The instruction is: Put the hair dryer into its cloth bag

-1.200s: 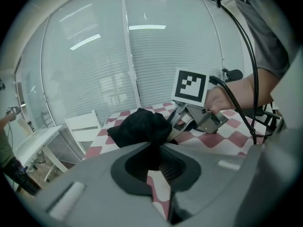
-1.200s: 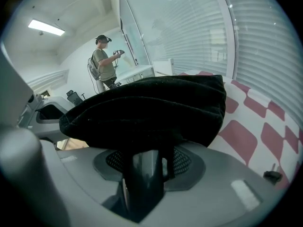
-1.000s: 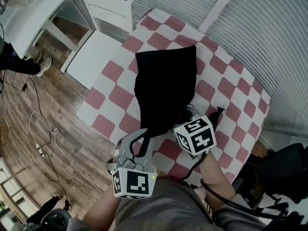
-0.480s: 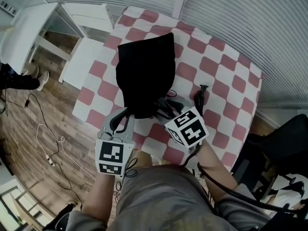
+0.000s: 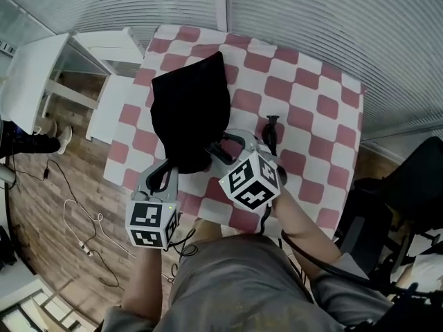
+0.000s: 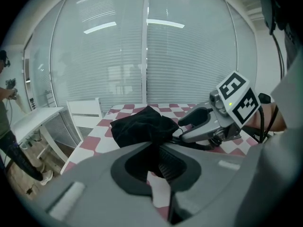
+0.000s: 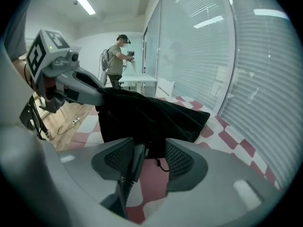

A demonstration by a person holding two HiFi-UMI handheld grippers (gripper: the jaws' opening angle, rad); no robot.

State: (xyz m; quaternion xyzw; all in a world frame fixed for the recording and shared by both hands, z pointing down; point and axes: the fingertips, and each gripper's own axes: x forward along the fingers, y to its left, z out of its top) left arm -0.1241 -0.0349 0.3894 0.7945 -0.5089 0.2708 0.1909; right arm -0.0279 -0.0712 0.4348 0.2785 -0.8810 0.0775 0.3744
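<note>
The right half of the checked table (image 5: 318, 116) lies bare and can be reached from the near edge and from the right. The cloth bag (image 5: 190, 113) fills the left half, and the plug (image 5: 271, 124) and its cord lie just right of it. The left gripper (image 5: 176, 168) and right gripper (image 5: 218, 149) crowd the bag's near end, close together. The left one's jaws pinch the cloth; the right one's stand apart with cloth at their tips. Blinds (image 5: 311, 19) wall off the far side. A white chair (image 5: 114, 102) stands against the left edge, and a black chair (image 5: 415, 185) is near the right corner.
</note>
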